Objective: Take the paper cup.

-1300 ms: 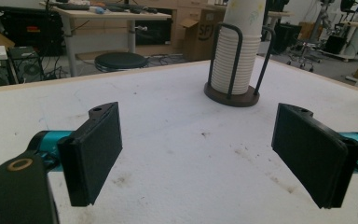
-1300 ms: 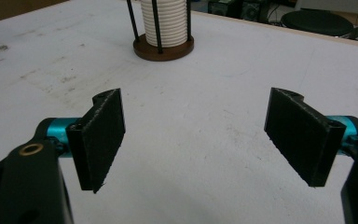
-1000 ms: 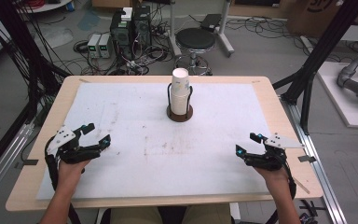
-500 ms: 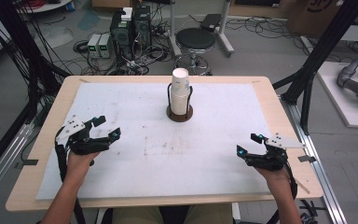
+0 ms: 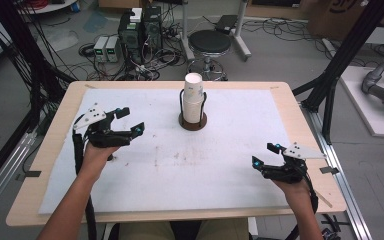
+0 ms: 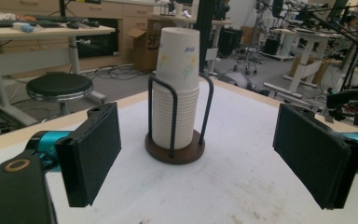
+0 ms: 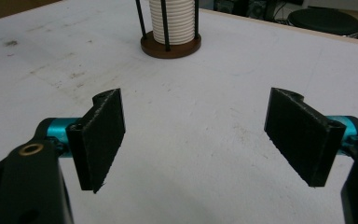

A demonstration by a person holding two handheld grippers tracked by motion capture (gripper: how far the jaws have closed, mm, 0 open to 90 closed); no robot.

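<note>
Between left gripper (image 5: pixel 130 120) & cup stack (image 5: pixel 193 98): bare tabletop (image 5: pixel 230 145).

— Left gripper (image 5: pixel 129 120): black frame, teal joints behind flat black rectangular jaws, grey three-cornered plate on top, brass-ringed hole near the base.
— Right gripper (image 5: pixel 266 154): same black build, teal joints, grey plate, black cable trailing along the forearm. Forearms bare, no sleeves.

Left tool (image 6: pixel 196 154) facing the cup stack (image 6: pixel 176 91)

Its jaws stand wide apart; straight ahead between them, paper cups sit nested in a wire holder (image 6: pixel 175 151) upright on the white surface (image 6: pixel 242 186).
</note>
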